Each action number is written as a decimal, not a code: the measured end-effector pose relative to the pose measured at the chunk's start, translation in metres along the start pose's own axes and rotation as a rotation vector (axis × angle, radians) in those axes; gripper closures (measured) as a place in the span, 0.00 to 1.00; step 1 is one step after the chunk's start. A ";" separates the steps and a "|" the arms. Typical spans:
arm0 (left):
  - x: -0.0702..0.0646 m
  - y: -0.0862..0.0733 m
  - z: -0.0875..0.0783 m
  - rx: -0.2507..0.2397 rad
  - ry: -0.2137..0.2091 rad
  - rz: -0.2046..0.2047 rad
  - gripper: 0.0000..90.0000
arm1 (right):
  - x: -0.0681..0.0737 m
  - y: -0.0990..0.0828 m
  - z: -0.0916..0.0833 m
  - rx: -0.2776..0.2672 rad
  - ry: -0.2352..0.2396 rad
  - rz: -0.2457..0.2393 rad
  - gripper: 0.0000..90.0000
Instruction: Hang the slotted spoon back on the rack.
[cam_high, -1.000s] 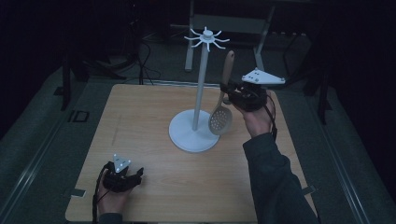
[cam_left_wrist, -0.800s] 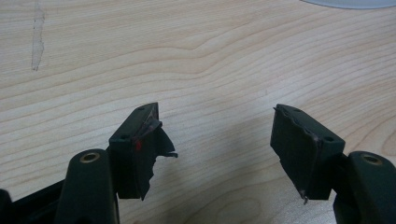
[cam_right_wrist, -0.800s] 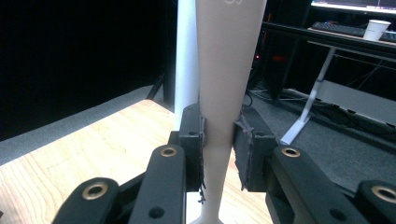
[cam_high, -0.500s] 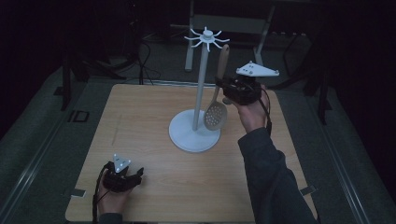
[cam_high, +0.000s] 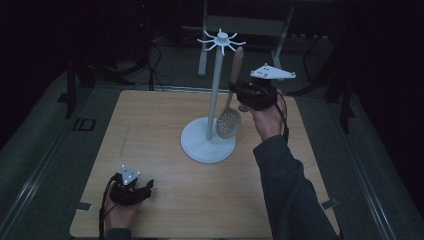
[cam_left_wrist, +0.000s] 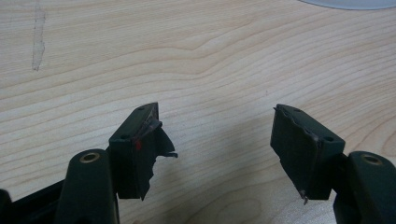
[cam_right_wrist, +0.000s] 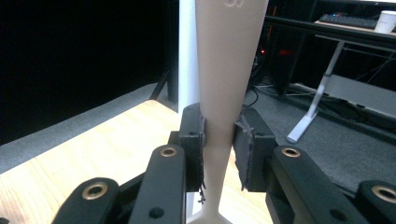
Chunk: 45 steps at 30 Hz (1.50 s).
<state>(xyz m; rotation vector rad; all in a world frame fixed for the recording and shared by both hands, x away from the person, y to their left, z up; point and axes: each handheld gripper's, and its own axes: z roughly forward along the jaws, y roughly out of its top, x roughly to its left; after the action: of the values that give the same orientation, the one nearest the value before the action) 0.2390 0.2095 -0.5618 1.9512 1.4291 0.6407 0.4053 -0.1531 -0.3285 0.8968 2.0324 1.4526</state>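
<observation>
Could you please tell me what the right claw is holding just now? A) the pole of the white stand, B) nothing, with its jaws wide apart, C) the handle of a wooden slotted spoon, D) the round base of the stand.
C: in the right gripper view the right claw is clamped on the handle of the wooden slotted spoon, held upright beside the white stand.

Floor mat (cam_high: 60, 131) left of table: marking "ID"; embossed mark atop spoon handle (cam_right_wrist: 232, 28), unreadable
</observation>
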 end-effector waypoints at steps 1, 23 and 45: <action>0.000 0.000 0.000 -0.001 0.000 0.000 0.37 | 0.000 0.000 0.001 0.004 0.002 -0.002 0.83; 0.001 0.000 -0.001 -0.003 0.000 0.000 0.37 | 0.004 0.004 0.016 0.017 -0.001 0.019 0.82; 0.000 0.000 0.000 -0.003 0.000 0.000 0.37 | 0.006 0.001 0.014 0.009 0.013 0.010 0.73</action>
<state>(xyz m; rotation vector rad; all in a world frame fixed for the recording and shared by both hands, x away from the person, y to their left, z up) 0.2388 0.2095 -0.5614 1.9485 1.4278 0.6426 0.4117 -0.1391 -0.3319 0.9051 2.0484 1.4594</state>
